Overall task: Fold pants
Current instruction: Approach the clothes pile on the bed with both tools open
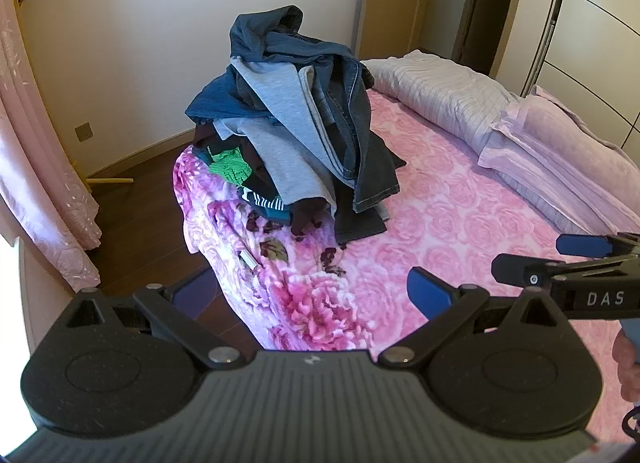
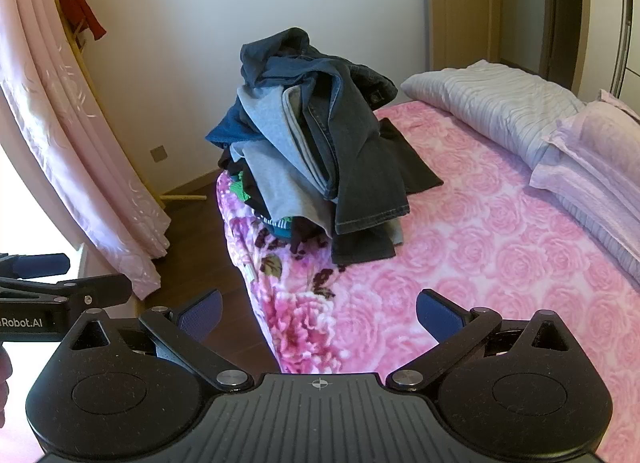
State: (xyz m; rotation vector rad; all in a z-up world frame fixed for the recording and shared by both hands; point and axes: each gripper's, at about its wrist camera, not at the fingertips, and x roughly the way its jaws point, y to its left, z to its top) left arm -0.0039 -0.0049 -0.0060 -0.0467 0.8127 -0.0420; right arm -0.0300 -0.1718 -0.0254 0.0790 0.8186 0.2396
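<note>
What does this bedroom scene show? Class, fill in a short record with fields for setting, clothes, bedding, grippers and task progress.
setting: bed with pink rose cover, pink curtain by the window
clothes: unfolded pile of clothes near the bed's corner, dark jeans draped on top, grey garment beneath
bedding: rolled quilt and pillow at the far side
grippers: left gripper and right gripper both open, empty, short of the pile
task progress: no pants picked yet
</note>
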